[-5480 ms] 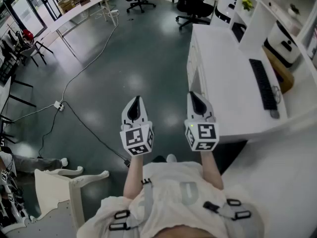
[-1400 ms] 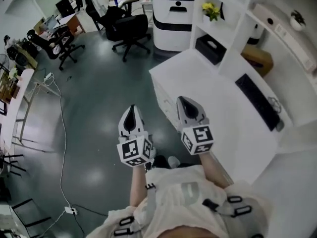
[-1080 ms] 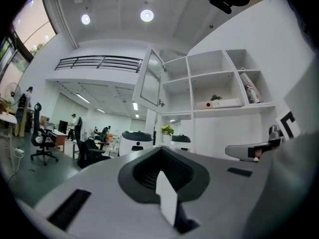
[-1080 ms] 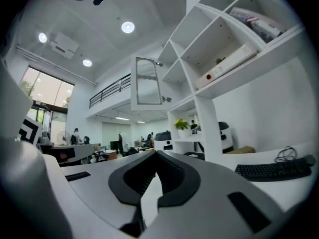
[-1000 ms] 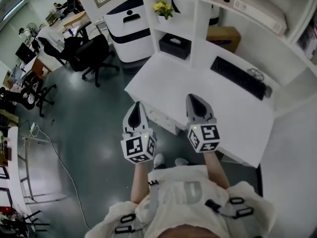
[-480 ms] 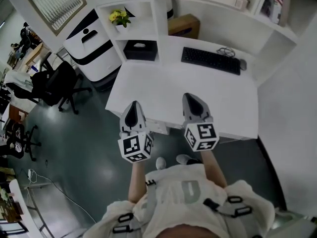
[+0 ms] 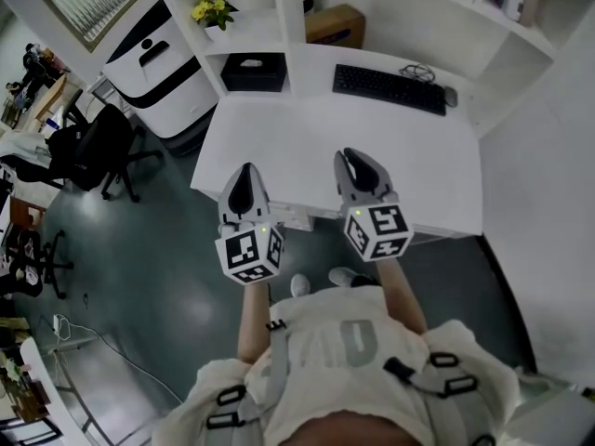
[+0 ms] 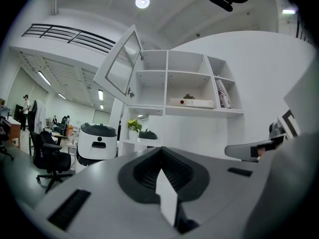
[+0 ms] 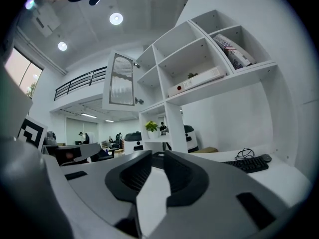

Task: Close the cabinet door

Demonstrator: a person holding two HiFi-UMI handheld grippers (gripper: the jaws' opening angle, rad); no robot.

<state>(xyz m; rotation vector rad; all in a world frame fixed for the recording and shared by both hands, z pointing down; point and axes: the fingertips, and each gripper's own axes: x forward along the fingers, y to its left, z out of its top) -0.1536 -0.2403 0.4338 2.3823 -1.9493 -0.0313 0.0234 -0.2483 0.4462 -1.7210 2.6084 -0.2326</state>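
White desk (image 7: 372,147) now straight ahead (cabinet door (image 8: 122,66) open, upper left)

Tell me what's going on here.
A person stands facing a white desk with a gripper in each hand. The left gripper and the right gripper are both held level, pointing toward the desk, with jaws together and nothing in them. At the upper left of the shelf unit, the cabinet door hangs open. Neither gripper touches it, so the closing has not yet begun.
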